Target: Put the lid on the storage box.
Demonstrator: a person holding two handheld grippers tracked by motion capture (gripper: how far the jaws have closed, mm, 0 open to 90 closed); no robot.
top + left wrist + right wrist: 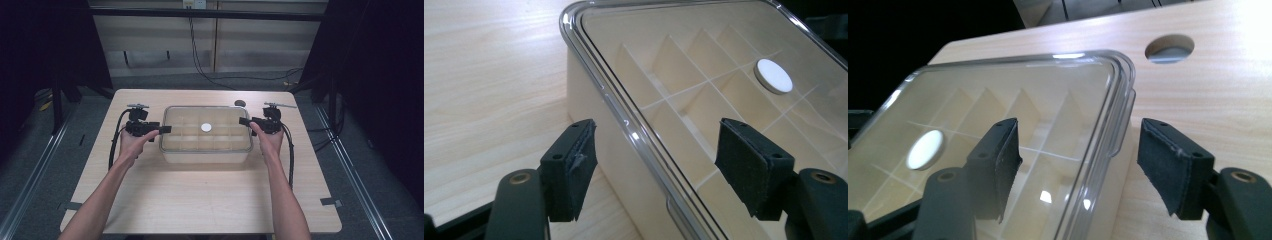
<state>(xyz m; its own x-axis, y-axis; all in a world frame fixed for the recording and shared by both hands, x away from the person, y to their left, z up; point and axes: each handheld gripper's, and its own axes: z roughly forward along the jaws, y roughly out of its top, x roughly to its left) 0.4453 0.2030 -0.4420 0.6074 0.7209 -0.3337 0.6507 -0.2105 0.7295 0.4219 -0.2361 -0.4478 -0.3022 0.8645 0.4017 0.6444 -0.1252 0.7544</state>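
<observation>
1. Where the wooden table (200, 200) is seen from the high view, one clear-lidded compartment box (206, 134) sits at its middle, long side facing the person.
2. Lid (704, 65) — transparent, rounded corners, seated on the box; one white round disc (206, 127) at its centre, also seen in the left gripper view (774, 76) and the right gripper view (925, 148).
3. Interior: a grid of cream dividers; contents cannot be told through the glare.
4. Left gripper (165, 129) — held in the left hand (131, 144) at the box's left end, jaws spread apart, one over the lid and one outside the rim; the left gripper view (654, 167) shows neither pad touching.
5. Right gripper (244, 121) — held in the right hand (269, 141) at the box's right end, jaws likewise spread astride the lid edge (1079, 165), pads apart from it.
6. Round hole (240, 103) in the tabletop, behind the box's right corner.
7. Black cable (114, 145) trailing from the left gripper along the table.
</observation>
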